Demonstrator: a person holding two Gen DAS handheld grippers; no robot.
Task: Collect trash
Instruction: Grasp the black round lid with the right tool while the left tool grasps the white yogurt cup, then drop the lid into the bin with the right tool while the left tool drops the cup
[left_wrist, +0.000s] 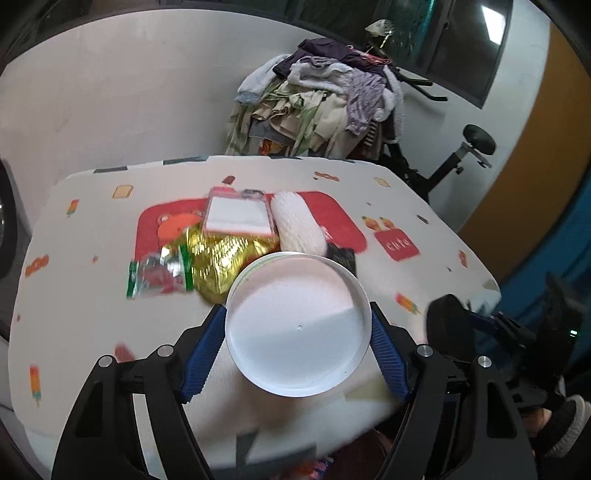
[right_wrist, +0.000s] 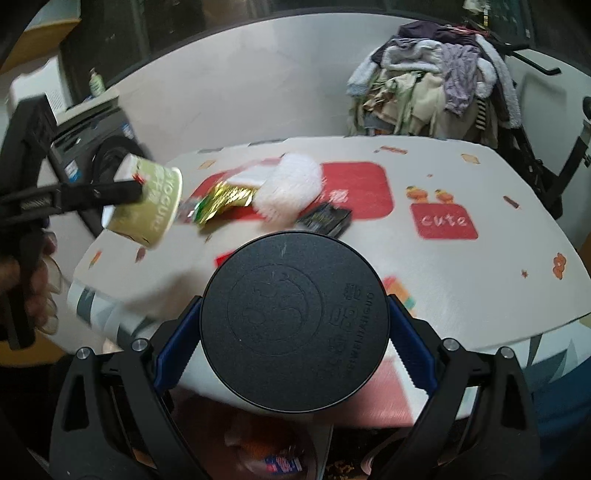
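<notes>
I'm at a table (left_wrist: 92, 206) under a white cloth printed with cartoon snacks, in a room with a heap of laundry (left_wrist: 317, 107) against the far wall. Nearest to me, my left gripper (left_wrist: 298, 328) is clamped across a pale green paper cup (left_wrist: 298, 328), its white base facing the camera; from my other side the cup (right_wrist: 147, 206) shows tilted, held above the table's left edge. My right gripper (right_wrist: 293, 339) pinches a round black container (right_wrist: 293, 339) by its sides, bottom toward the lens. Both feel like light, empty shells to judge by looks: the cup wall will likely dent if I squeeze harder, so a hold low near the stiffer base seems safest, while the black one looks rigid and smooth, prone to slip. Farther out on the red mat lie a gold foil wrapper (left_wrist: 225, 258), a green-edged clear packet (left_wrist: 159, 275), a white foam net sleeve (left_wrist: 299, 225), a pink-edged card pack (left_wrist: 240, 216) and a small dark sachet (right_wrist: 325, 218). All are flimsy; I'd pinch them at an edge.
</notes>
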